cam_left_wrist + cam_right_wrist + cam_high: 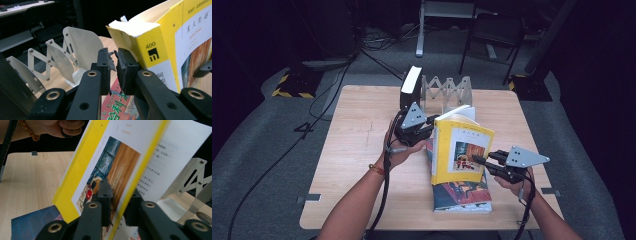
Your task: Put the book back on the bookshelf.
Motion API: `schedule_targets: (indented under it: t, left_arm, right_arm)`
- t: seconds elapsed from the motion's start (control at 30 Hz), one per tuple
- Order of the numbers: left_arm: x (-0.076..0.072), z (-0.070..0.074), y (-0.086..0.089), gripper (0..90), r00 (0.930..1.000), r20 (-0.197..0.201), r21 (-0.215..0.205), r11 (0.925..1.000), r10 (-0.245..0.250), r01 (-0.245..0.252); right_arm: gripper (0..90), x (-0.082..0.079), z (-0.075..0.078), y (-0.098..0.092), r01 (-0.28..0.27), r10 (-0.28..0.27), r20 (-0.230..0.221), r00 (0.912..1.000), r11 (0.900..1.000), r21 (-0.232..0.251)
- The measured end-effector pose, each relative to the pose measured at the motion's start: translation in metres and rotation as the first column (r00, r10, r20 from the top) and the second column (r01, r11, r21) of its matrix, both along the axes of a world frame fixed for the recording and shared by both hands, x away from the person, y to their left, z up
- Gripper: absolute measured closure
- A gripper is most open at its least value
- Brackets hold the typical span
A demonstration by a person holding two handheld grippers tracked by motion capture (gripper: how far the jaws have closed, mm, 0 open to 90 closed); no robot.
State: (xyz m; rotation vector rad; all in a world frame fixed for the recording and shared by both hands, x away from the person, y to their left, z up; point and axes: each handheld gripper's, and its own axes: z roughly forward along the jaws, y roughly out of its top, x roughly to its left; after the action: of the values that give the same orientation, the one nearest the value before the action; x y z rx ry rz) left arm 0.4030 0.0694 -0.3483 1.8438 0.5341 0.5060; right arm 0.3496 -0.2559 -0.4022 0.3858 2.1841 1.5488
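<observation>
A: Nearest, the right gripper: fingers pinching the front cover of the yellow book, held upright over the flat book on the worktop.

B: Left gripper?

A: Fingers pressed together, nothing between, just beside the spine. Advise steadying the spine while carrying the book to the folding rack behind, beside the standing book.

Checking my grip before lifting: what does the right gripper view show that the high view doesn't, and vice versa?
Right gripper view: the right hand-held gripper clamps the front cover of the yellow book, with printed pages behind.
High view: a dark book stands in the folding rack, and the left hand-held gripper is by the spine.
Both: yellow book upright, flat book beneath, rack, wooden table.
</observation>
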Motion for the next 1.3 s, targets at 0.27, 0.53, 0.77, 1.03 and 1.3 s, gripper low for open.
schedule_targets:
  t: [0.27, 0.53, 0.77, 1.03, 1.3]
  left_arm:
    - [-0.018, -0.014, 0.014, 66.7, 1.0, 0.002, 0.03, 0.9996, 0.002, -0.002]
    - [-0.036, -0.042, 0.023, 63.3, 0.9989, -0.045, 0.1, 0.9949, -0.012, 0.017]
    - [-0.044, -0.064, 0.019, 62.0, 0.9944, -0.098, 0.144, 0.9882, -0.04, 0.054]
    - [-0.053, -0.092, 0.019, 60.2, 0.9853, -0.165, 0.227, 0.9706, -0.043, 0.08]
    - [-0.064, -0.105, 0.017, 56.6, 0.9763, -0.206, 0.248, 0.9616, -0.066, 0.117]
  right_arm:
    - [88.7, -0.007, -0.002, -0.002, -0.013, 0.012, 0.009, 0.9999, 1.0, 0.005]
    - [88.8, -0.009, -0.004, -0.003, -0.009, 0.009, 0.012, 0.9999, 1.0, 0.01]
    - [88.8, -0.012, -0.004, -0.004, -0.011, 0.011, 0.022, 0.9997, 1.0, 0.006]
    - [88.9, -0.014, -0.005, -0.005, -0.009, 0.009, 0.031, 0.9995, 1.0, 0.0]
    - [88.9, -0.017, -0.006, -0.006, -0.011, 0.011, 0.036, 0.9993, 1.0, -0.001]
